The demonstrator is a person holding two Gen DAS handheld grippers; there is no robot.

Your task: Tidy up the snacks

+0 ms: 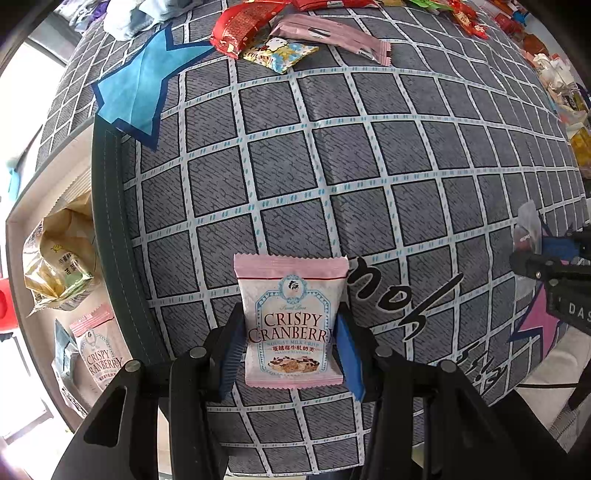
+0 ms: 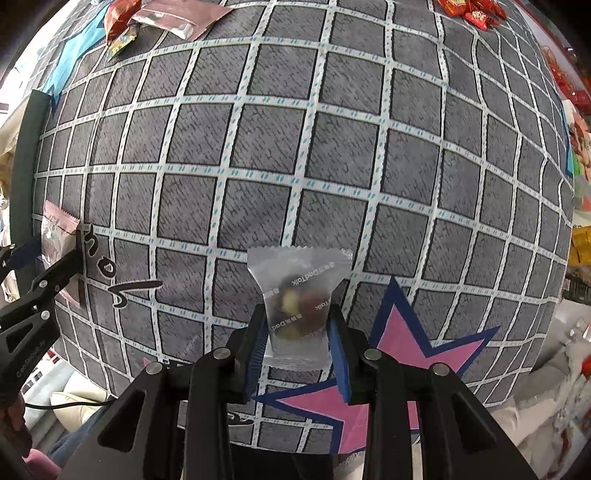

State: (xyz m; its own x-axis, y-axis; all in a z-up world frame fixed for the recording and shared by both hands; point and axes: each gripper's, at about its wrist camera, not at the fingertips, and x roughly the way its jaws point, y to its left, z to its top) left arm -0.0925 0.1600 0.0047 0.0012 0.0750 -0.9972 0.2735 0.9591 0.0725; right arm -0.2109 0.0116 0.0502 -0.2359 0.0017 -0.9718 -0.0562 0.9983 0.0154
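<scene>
My left gripper (image 1: 291,343) is shut on a pink Crispy Cranberry packet (image 1: 291,317) and holds it upright above the grey checked mat (image 1: 332,155). My right gripper (image 2: 297,343) is shut on a clear frosted packet of nuts (image 2: 297,306) over the mat (image 2: 295,147), near a pink star (image 2: 413,347). In the left wrist view the right gripper (image 1: 554,266) shows at the right edge with its packet (image 1: 528,225). In the right wrist view the left gripper (image 2: 40,284) and the pink packet (image 2: 55,236) show at the left edge.
A white box (image 1: 22,225) left of the mat holds a yellow-green packet (image 1: 59,266) and another Crispy Cranberry packet (image 1: 98,350). Loose snacks lie at the mat's far edge: a red packet (image 1: 240,26), a pink bar (image 1: 332,33), a cartoon packet (image 1: 280,51). More snacks (image 1: 554,74) lie at the right.
</scene>
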